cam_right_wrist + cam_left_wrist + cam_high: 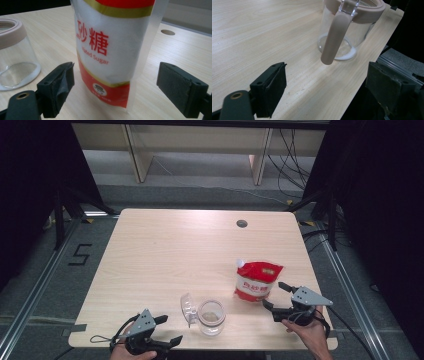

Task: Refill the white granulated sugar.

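Note:
A red and white sugar pouch with a white spout stands upright on the table's right side. My right gripper is open just in front of it, one jaw on either side of the pouch's base without touching. A clear glass jar with a pinkish rim stands near the front edge, its clear lid hinged open to the left. A pinkish strap hangs down the jar's side. My left gripper is open at the front edge, left of the jar.
The light wooden table has a round cable hole near its far edge. Wooden shelving legs and cables stand on the floor beyond. Metal rails run along both sides of the table.

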Action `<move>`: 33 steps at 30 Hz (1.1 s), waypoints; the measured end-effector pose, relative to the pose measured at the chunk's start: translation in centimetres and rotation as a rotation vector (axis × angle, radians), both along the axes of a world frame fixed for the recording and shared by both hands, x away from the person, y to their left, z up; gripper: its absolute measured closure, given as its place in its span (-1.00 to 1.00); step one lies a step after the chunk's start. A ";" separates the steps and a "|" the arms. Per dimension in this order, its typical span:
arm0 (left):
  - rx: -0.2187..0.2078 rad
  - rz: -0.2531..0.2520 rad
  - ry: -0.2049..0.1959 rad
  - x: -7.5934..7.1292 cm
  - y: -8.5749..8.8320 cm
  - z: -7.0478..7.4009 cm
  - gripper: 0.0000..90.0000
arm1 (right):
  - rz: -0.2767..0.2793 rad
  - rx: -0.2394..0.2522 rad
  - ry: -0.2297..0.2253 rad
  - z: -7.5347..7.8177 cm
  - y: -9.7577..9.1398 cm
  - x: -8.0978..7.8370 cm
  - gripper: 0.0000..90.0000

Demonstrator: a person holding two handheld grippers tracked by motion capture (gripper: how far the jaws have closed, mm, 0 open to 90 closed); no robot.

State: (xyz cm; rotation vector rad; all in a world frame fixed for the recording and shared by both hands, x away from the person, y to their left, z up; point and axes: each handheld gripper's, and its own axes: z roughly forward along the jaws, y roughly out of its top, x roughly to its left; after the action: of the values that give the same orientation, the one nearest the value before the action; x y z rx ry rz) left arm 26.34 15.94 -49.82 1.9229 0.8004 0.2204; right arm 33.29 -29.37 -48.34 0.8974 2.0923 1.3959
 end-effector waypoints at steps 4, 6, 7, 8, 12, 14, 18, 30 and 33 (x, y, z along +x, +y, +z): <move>0.001 0.001 0.000 0.0 0.0 0.0 -0.64 | 0.004 0.006 -0.019 0.0 0.2 0.7 -0.66; 0.002 0.000 0.001 0.0 0.0 0.0 -0.64 | 0.016 0.015 -0.017 -0.1 0.3 1.1 -0.66; 0.002 0.000 0.001 0.0 0.0 0.0 -0.64 | 0.023 0.020 -0.012 -0.1 0.4 1.2 -0.66; 0.002 0.001 0.001 0.0 0.0 0.0 -0.64 | 0.022 0.022 -0.010 -0.1 0.5 1.3 -0.66; 0.001 -0.006 -0.001 0.0 0.0 -0.1 -0.64 | 0.046 0.028 -0.040 -0.2 0.8 1.9 -0.66; -0.006 0.004 0.011 -0.1 -0.1 -0.1 -0.64 | 0.045 0.036 -0.031 -0.3 1.0 2.0 -0.66; -0.006 0.005 0.010 -0.1 -0.1 -0.1 -0.64 | 0.064 0.038 -0.012 -0.4 1.4 2.2 -0.66; -0.003 0.007 0.009 -0.1 -0.1 -0.1 -0.64 | 0.078 0.029 -0.037 -0.8 2.1 3.0 -0.60; 0.004 0.007 0.005 -0.2 -0.1 -0.1 -0.64 | 0.067 0.043 -0.015 -0.8 2.3 2.8 -0.54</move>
State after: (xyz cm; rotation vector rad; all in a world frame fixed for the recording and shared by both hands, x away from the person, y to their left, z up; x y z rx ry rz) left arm 26.18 15.84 -49.88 1.9254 0.8110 0.2220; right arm 36.12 -27.04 -49.11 0.8381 2.1067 1.4818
